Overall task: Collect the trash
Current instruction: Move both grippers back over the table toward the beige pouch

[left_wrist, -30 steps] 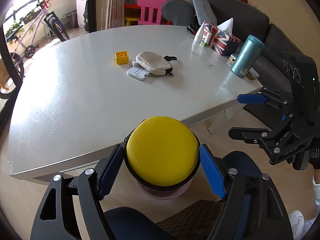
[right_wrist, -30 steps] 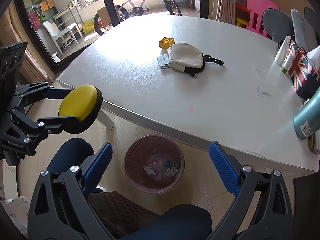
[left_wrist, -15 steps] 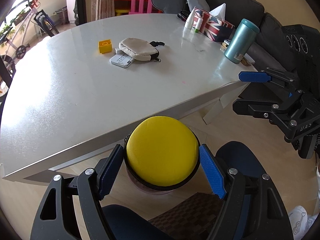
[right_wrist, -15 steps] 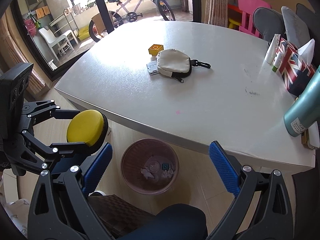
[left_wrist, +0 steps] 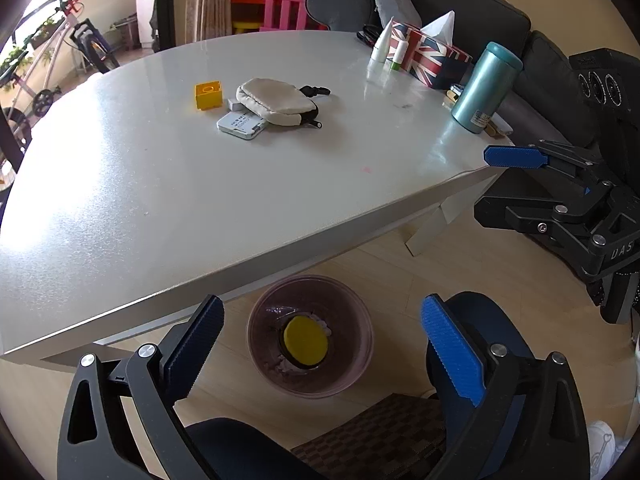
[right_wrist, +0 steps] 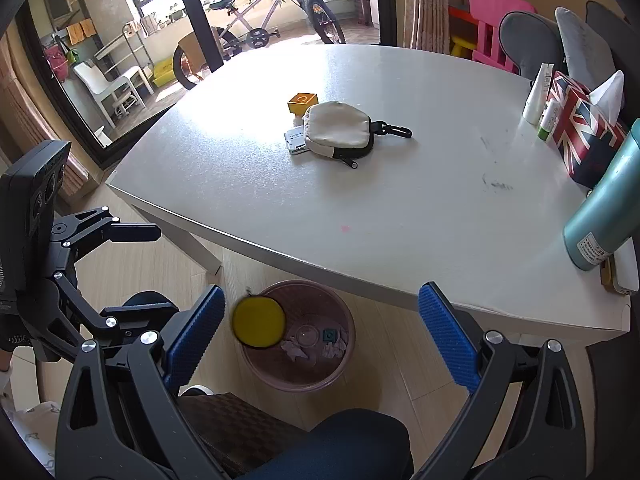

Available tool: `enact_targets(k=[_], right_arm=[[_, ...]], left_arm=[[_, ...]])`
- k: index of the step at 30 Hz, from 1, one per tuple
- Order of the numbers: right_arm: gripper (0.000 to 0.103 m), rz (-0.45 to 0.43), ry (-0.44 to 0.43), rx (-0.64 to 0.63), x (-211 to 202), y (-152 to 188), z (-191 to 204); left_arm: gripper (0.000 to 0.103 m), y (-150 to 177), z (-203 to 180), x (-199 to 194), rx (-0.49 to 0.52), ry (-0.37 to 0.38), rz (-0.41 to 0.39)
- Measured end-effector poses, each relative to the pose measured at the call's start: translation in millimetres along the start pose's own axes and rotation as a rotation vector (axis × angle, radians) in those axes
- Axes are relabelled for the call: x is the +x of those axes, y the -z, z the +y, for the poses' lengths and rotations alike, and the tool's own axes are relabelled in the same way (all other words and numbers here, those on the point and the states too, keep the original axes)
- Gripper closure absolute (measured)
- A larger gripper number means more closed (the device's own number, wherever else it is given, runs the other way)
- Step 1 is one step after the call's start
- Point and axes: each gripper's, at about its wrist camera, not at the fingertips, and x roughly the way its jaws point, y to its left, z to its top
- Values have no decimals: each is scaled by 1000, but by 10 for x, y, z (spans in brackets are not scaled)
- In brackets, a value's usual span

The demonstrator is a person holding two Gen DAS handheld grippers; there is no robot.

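Note:
A round yellow case [left_wrist: 306, 346] lies inside the pinkish waste bin [left_wrist: 360, 360] on the floor under the table edge. In the right wrist view the yellow case [right_wrist: 259, 328] shows at the near rim of the bin [right_wrist: 347, 344], above crumpled scraps. My left gripper [left_wrist: 320, 308] hangs above the bin with its jaws opening and nothing between them. It also shows from the side as the left gripper [right_wrist: 156, 272]. My right gripper [right_wrist: 322, 294] stands open and empty over the bin, seen too as the right gripper [left_wrist: 496, 184].
On the white table [left_wrist: 200, 200] lie a yellow block [left_wrist: 208, 95], a beige pouch [left_wrist: 276, 101] on a white card [left_wrist: 240, 125], a teal tumbler [left_wrist: 484, 88] and a flag-print tissue box [left_wrist: 424, 54]. A dark blue chair seat [right_wrist: 352, 440] is below.
The left jaws have spread wide and the yellow case has dropped from between them into the bin. The right gripper has stayed open and nearly still.

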Motion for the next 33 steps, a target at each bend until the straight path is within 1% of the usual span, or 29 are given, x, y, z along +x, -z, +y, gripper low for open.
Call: enact_targets(k=[12, 20, 25, 33], right_arm=[[7, -11, -6, -4, -13, -26, 40], [7, -26, -16, -4, -11, -100, 52], [7, -35, -19, -7, 40, -225, 49], [7, -48, -23, -16, 142, -532, 31]], left_arm=[[8, -18, 61, -87, -14, -19, -15], [8, -58, 142, -177, -26, -38, -40], [8, -122, 251, -252, -43, -55, -67], [8, -259, 431, -384, -77, -87, -132]])
